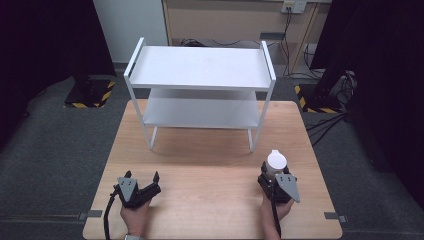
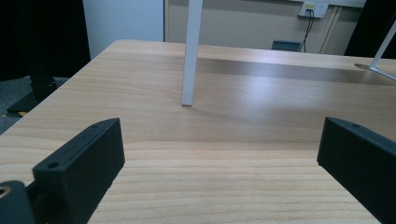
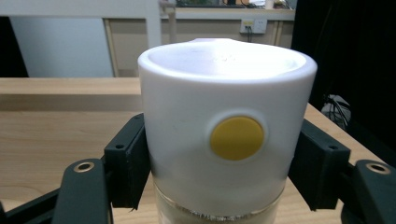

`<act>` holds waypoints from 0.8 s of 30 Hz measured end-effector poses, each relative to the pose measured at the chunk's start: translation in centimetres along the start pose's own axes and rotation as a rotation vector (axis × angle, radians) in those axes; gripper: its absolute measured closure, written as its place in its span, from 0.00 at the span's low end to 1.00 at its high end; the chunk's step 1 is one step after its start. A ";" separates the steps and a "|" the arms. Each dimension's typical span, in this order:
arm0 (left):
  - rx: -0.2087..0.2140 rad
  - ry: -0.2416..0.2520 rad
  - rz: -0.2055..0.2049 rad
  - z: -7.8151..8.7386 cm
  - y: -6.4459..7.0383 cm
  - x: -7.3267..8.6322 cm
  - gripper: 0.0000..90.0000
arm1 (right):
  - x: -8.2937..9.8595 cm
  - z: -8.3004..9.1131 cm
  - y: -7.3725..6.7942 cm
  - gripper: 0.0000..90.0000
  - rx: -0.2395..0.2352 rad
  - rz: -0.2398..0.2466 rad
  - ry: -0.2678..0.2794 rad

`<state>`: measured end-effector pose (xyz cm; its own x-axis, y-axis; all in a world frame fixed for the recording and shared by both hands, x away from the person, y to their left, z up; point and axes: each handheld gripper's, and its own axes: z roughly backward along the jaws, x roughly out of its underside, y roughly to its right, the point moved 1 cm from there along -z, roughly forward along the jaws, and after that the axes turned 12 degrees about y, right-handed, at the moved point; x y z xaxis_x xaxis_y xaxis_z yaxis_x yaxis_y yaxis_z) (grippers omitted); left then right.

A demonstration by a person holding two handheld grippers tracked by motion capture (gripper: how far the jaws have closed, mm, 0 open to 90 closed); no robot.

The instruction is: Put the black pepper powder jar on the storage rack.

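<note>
Two grippers on the table, and the right gripper (image 1: 276, 172) is the busy one: jaws pressed in on both sides of a white cup (image 3: 227, 126), pinching it around the lower body. In the right gripper view the black pads sit level at the cup's flanks, w/ the yellow dot (image 3: 236, 138) facing the camera. Grip looks low and even, prob. so the cup stays upright and the rim stays free. Bottom band looks clear or glassy; can't tell whether it's off the table or resting on it.

Over to the left gripper (image 1: 142, 178): jaws spread wide, nothing between them, just bare wood in the left gripper view. It sits at the near left of the table (image 1: 210, 170), well apart from the cup. Looks parked, keeping out of the way while the right does the carrying.

Outward now: white two-level shelf (image 1: 200, 67) stands at the far half of the table, both levels bare. One of its legs (image 2: 191, 51) stands straight ahead of the left gripper. Cup is at near right, in front of the shelf's right front leg. My read: cup's gripped and ready, the shelf is the likely destination, lift not yet clearly begun.
</note>
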<state>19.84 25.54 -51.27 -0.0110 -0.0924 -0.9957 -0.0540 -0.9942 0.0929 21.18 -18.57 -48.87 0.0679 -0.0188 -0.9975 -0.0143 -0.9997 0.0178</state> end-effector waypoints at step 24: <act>0.007 0.001 0.010 0.1 -0.2 0.0 0.00 | -6.5 -0.2 -2.2 0.34 -0.117 -0.005 0.022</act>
<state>19.79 25.70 -51.26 -0.0107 -0.1028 -0.9946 -0.0604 -0.9928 0.1032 20.98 -16.27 -42.37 0.0897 -0.0124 -0.9959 0.1021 -0.9945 0.0215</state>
